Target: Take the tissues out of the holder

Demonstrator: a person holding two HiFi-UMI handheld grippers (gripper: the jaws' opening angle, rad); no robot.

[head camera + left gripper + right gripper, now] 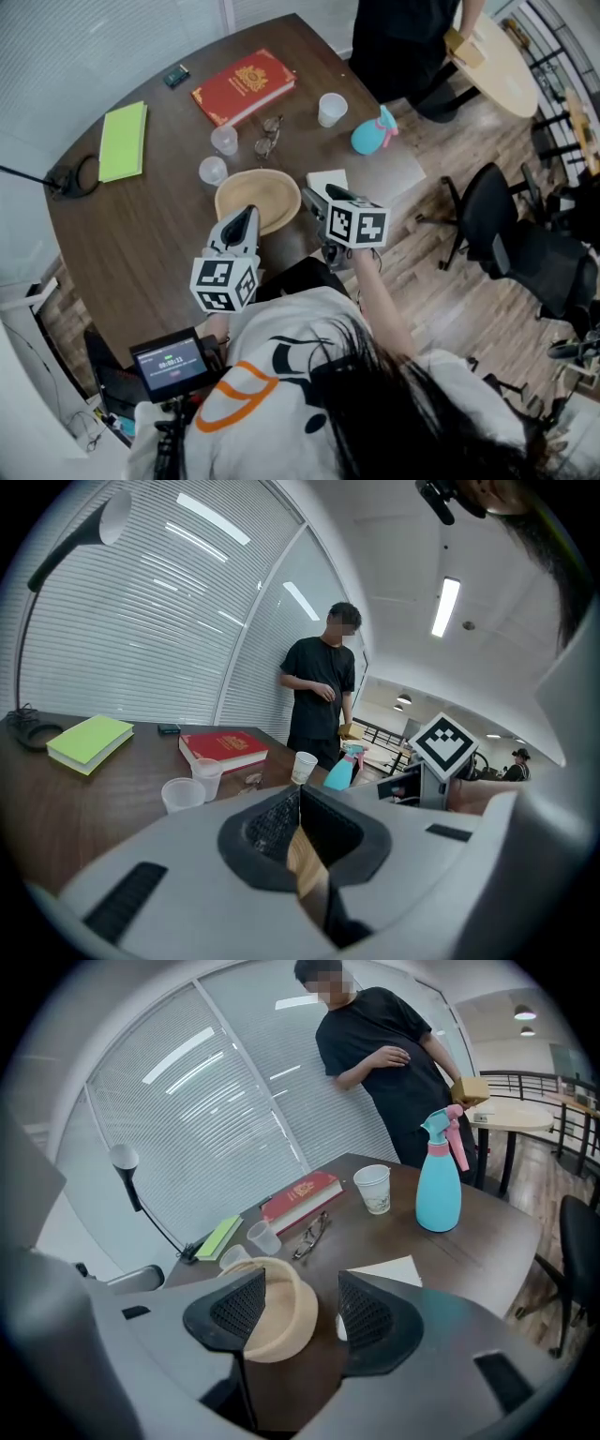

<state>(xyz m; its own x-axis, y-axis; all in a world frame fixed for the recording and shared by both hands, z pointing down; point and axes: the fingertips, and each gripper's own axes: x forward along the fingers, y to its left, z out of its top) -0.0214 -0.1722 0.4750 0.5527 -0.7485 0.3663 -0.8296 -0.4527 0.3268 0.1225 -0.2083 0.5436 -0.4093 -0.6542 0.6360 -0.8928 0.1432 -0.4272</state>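
Observation:
A tan round holder (267, 192) sits near the front edge of the dark wooden table (150, 234). A flat white stack of tissues (326, 178) lies just right of it. In the right gripper view the holder (281, 1321) shows between the jaws and the tissues (386, 1271) lie beyond the right jaw. My right gripper (315, 199) hangs above the holder's right rim; its jaws (302, 1290) stand wide apart with nothing held. My left gripper (246, 216) hovers at the holder's near left side. Its pads (296, 803) meet at the tips with nothing seen between them.
Behind the holder stand two clear plastic cups (224, 140), glasses (269, 136), a paper cup (331, 109) and a blue spray bottle (370, 134). A red book (244, 86) and green notebook (124, 141) lie farther back. A person (403, 37) stands beyond the table; a black chair (506, 234) is right.

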